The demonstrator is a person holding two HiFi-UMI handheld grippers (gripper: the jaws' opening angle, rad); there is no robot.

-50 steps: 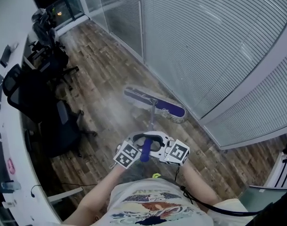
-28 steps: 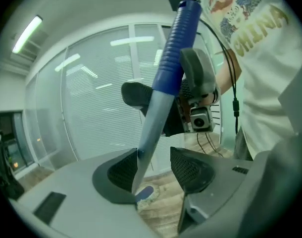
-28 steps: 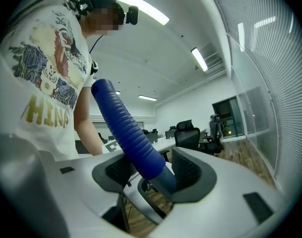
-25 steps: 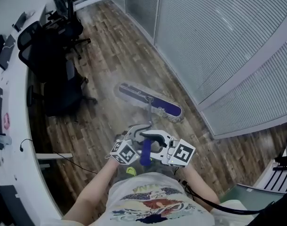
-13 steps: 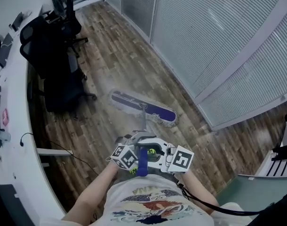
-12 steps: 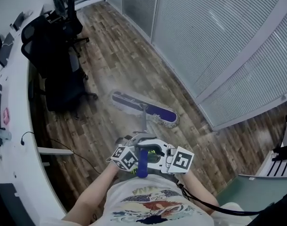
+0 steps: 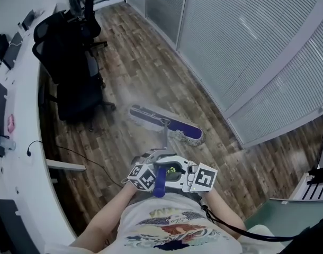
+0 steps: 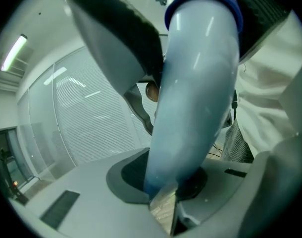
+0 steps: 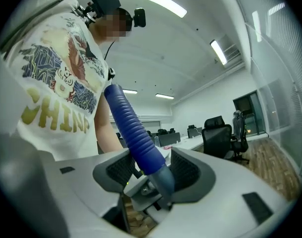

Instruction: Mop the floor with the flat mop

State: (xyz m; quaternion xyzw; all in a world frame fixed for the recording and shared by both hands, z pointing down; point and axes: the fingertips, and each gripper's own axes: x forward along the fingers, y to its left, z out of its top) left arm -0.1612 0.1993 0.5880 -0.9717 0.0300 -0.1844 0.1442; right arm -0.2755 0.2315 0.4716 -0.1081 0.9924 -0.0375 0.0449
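Observation:
The flat mop's purple-and-white head (image 7: 167,125) lies on the wooden floor, slanted, close to the glass wall. Its grey pole (image 7: 164,136) rises toward me and ends in a blue ribbed grip (image 7: 159,181). My left gripper (image 7: 152,164) has the pale pole (image 8: 190,98) between its pads, and its jaws are closing on it. My right gripper (image 7: 172,169) is shut on the blue grip (image 9: 136,133) where it meets the grey pole. Both grippers sit side by side in front of my chest.
Black office chairs (image 7: 71,67) stand left of the mop beside a curved white desk (image 7: 24,157). A thin cable (image 7: 90,157) trails over the floor below the desk. A glass wall with blinds (image 7: 246,52) runs along the right.
The mop head and both grippers have slid along the floor by the glass wall. The chairs now lie nearer the mop's left end. Both grippers stay on the handle.

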